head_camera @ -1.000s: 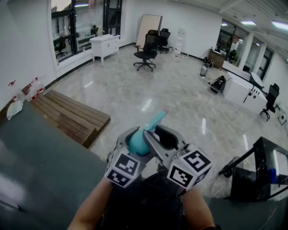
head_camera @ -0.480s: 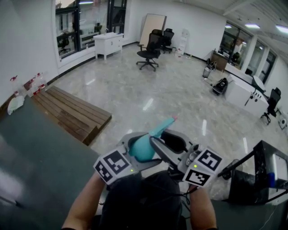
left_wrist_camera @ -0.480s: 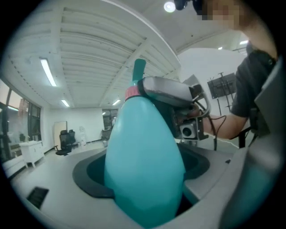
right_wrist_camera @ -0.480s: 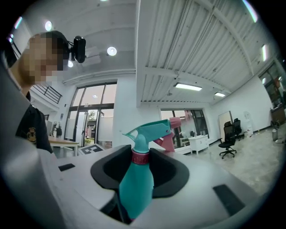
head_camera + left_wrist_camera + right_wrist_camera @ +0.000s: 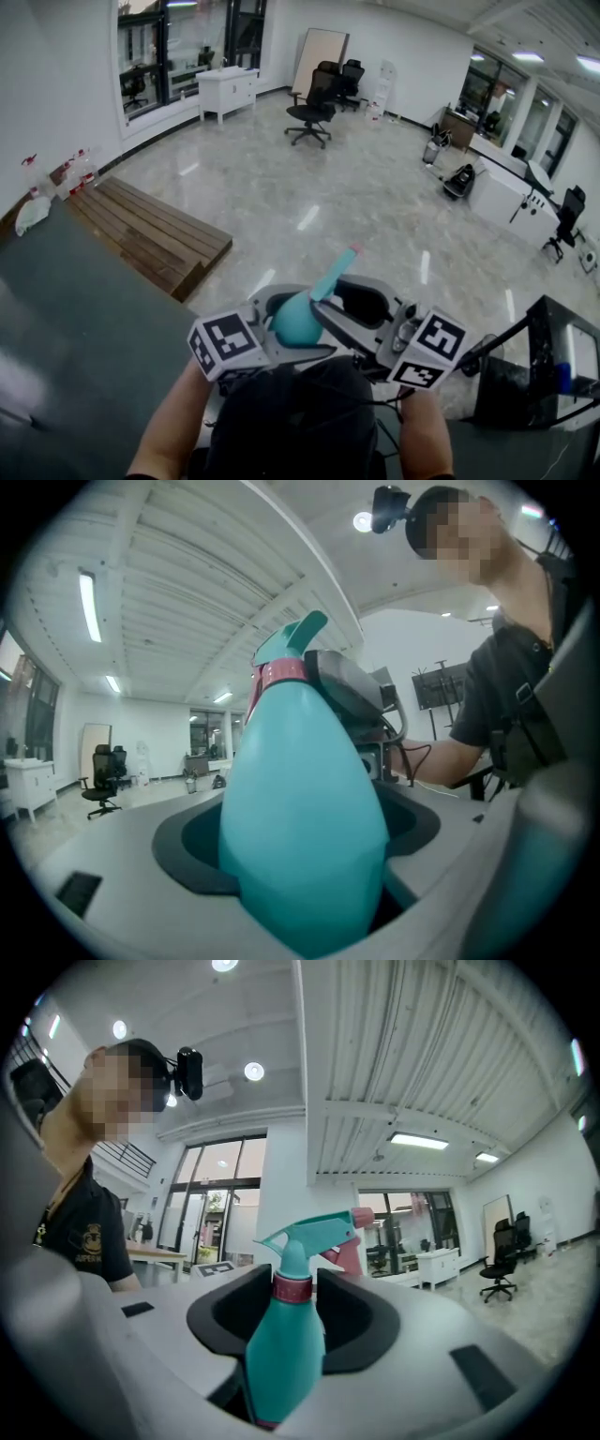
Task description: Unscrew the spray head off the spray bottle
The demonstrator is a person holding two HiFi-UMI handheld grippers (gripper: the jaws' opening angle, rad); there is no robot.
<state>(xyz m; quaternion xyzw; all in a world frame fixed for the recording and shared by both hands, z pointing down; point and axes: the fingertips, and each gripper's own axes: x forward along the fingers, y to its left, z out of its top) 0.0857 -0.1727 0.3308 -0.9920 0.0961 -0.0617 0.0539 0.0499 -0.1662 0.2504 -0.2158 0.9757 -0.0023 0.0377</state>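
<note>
Bottle point(image 5: 300, 761) clamped in left hand-held gripper point(image 5: 300, 841), its collar point(image 5: 292, 1288) between just-opened, released jaws of right hand-held gripper point(image 5: 292, 1321)

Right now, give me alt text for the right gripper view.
A teal spray bottle stands between the right gripper's jaws, which have just been opening beside its pink collar, spray head above; a person and bright office behind.

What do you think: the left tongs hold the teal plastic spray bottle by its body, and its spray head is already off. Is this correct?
Not fully. The left tongs hold the teal plastic spray bottle by its body, but its teal spray head sits on the pink collar: see the right gripper view.
</note>
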